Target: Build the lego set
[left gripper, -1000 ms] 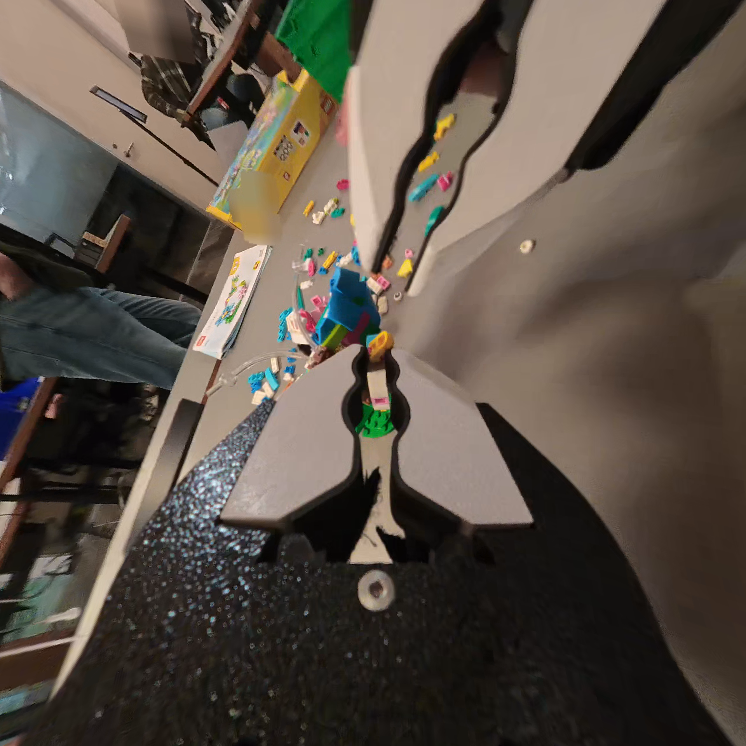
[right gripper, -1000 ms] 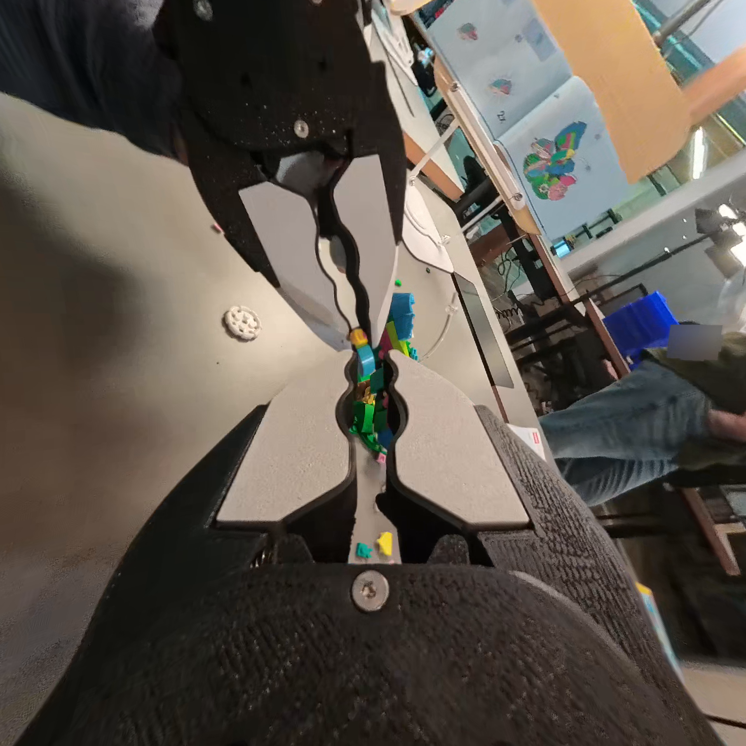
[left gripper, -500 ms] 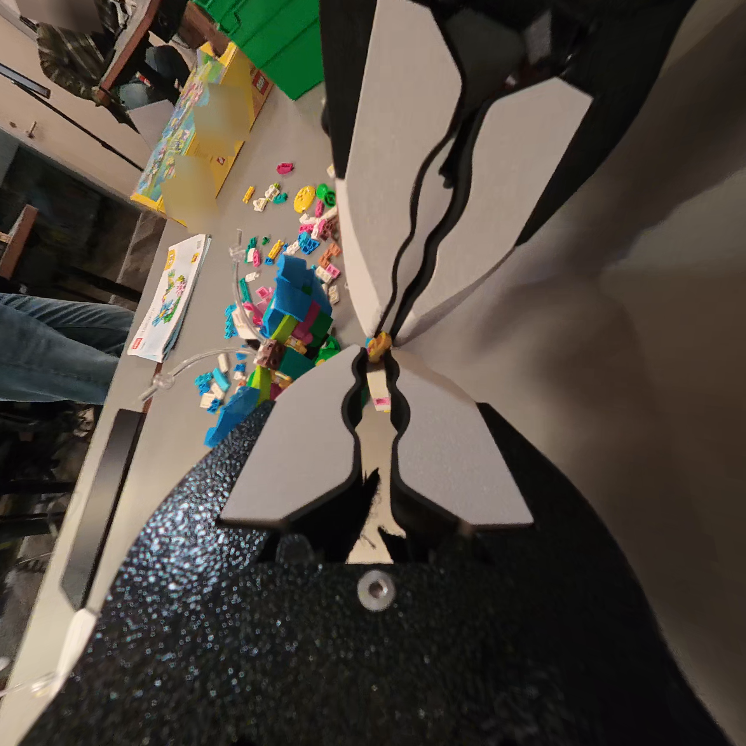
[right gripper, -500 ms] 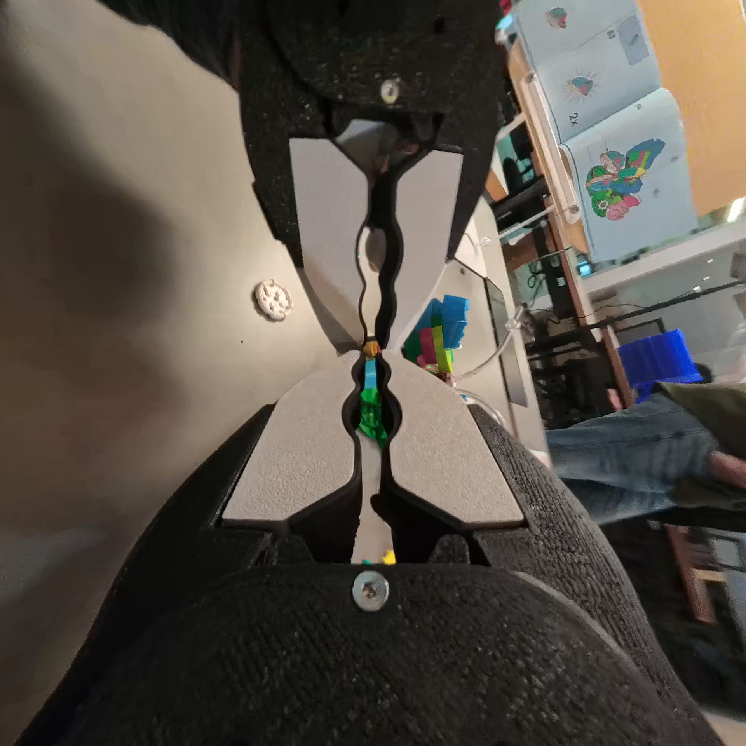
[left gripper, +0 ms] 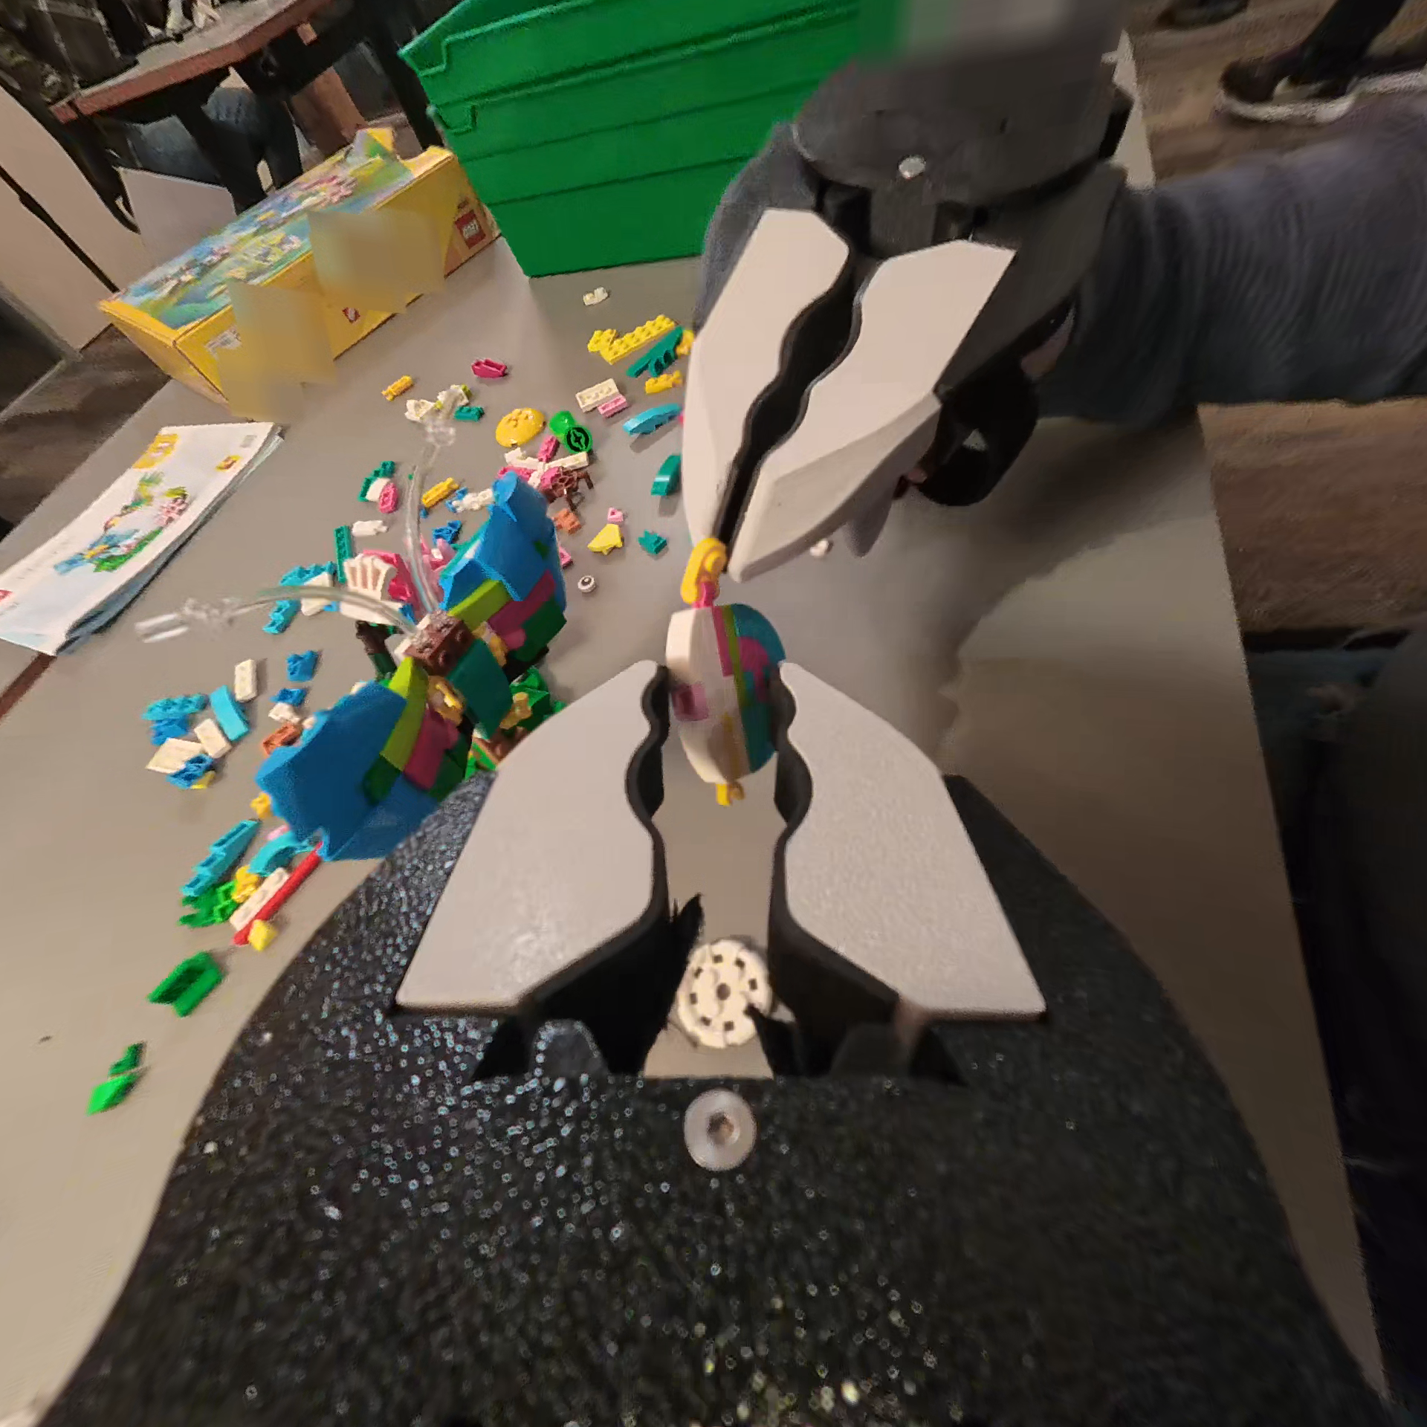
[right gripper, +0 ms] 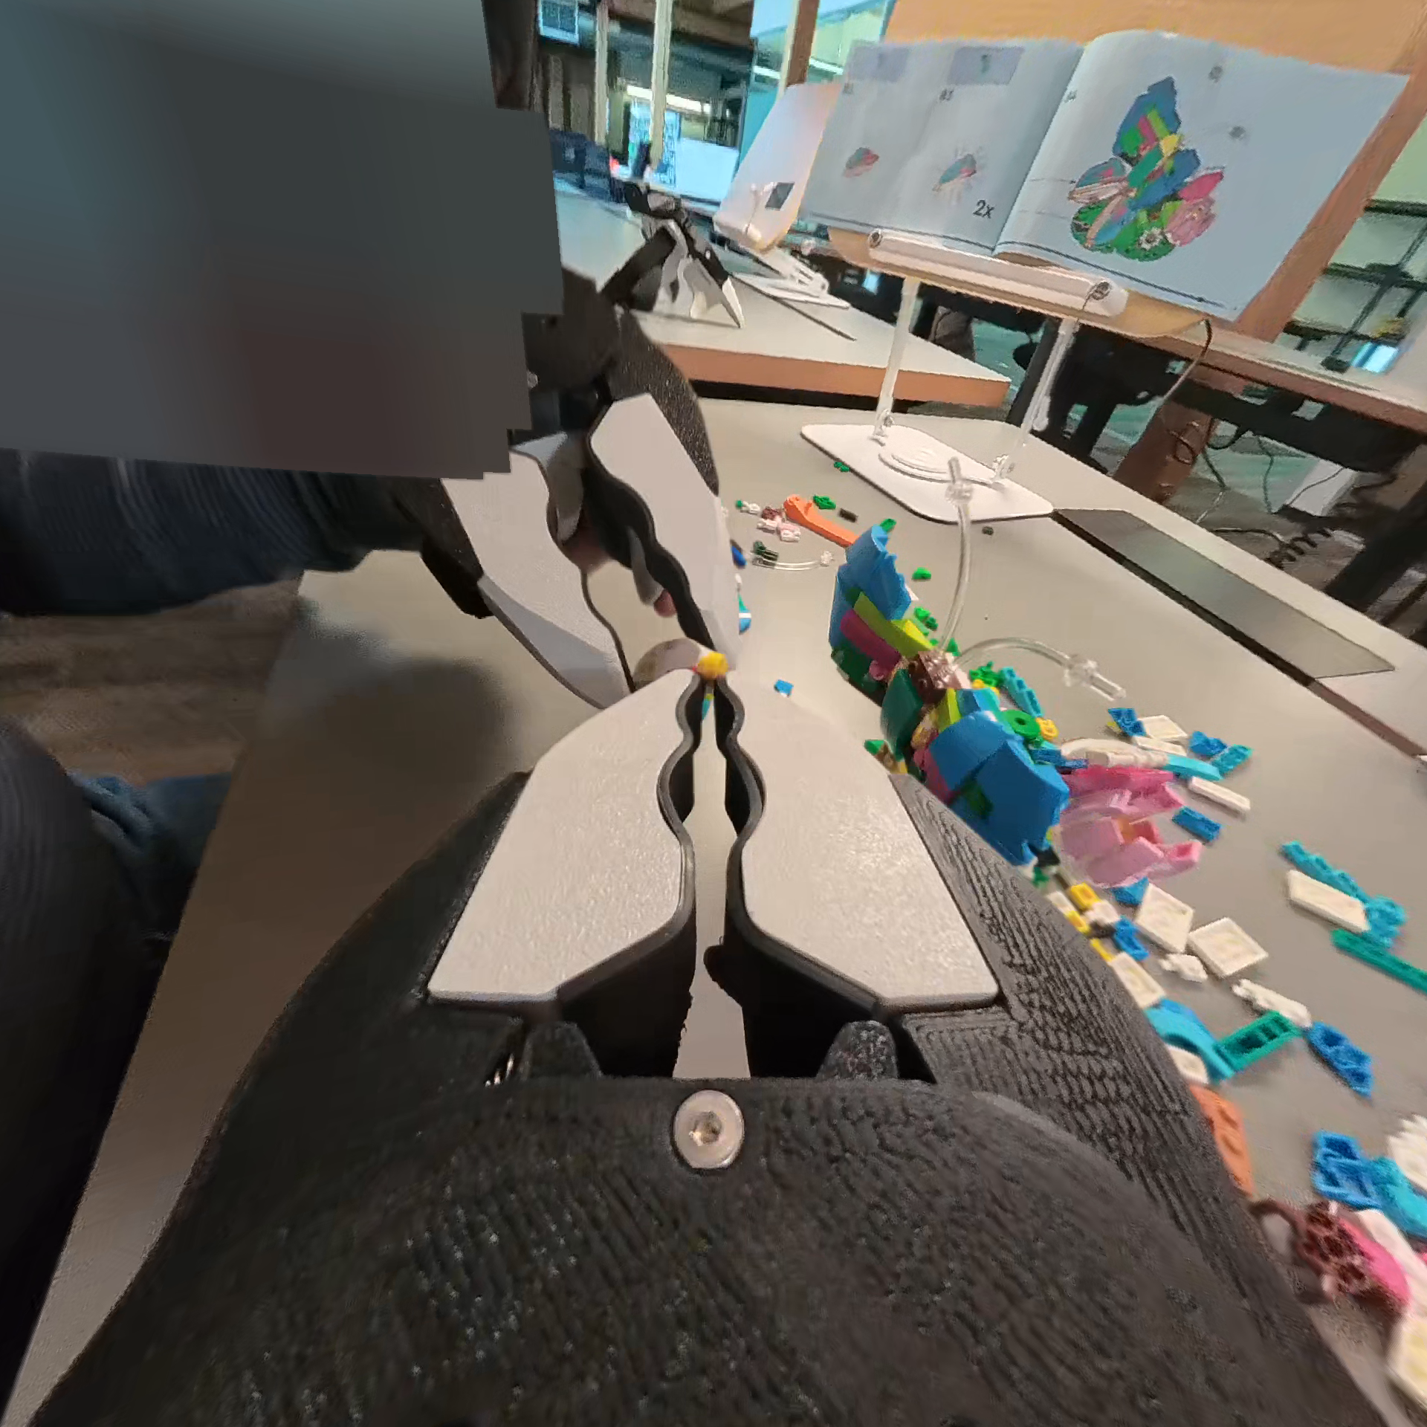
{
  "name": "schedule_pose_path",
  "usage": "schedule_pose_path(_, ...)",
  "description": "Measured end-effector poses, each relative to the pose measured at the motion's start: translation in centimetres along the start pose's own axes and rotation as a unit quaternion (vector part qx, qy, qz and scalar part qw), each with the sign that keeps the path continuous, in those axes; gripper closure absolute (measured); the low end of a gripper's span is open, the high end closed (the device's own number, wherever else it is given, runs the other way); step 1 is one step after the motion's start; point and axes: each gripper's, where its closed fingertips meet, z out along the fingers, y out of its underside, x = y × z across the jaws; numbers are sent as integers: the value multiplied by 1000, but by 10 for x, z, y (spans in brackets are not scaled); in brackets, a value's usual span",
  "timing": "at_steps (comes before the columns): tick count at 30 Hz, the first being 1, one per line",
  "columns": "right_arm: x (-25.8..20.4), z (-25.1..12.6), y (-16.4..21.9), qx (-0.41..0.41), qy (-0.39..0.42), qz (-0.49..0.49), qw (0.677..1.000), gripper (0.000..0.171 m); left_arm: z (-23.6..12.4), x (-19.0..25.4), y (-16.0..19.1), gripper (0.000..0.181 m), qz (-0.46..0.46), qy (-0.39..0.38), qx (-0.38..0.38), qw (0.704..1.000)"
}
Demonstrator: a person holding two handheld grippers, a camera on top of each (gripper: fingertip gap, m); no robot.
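Workshop: worktables (right gripper: 811, 363), green bins (left gripper: 618, 116)

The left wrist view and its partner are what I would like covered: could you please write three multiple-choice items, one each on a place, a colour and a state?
1. Where is the white round piece in the left wrist view?
A. on the green bins
B. on the table between the left tool's fingers, near their base
C. on the booklet

2. What colour is the small piece pinched at the right tool's tips?
A. yellow
B. black
C. red

3. What state is the left tool in?
A. open, holding nothing
B. lying on the table
C. shut on the small white, pink and teal assembly

Answers: 1 B, it shows through the gap. 2 A, yellow in both views. 3 C, both fingers press its sides.
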Motion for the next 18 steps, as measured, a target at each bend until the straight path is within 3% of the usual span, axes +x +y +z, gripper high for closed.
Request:
schedule_pose_path(1,0,-1,0,7,-1,8,1000,170,1,0,0,157,-11,2,9,1000)
schedule_pose_path(8,-1,-3,3,13,-3,8,1000,170,2,1,0,168,-65,19,48,997)
schedule_pose_path(18,4,3,8,4,14,3,1000,171,2,-15,23,173,-51,-58,-16,997)
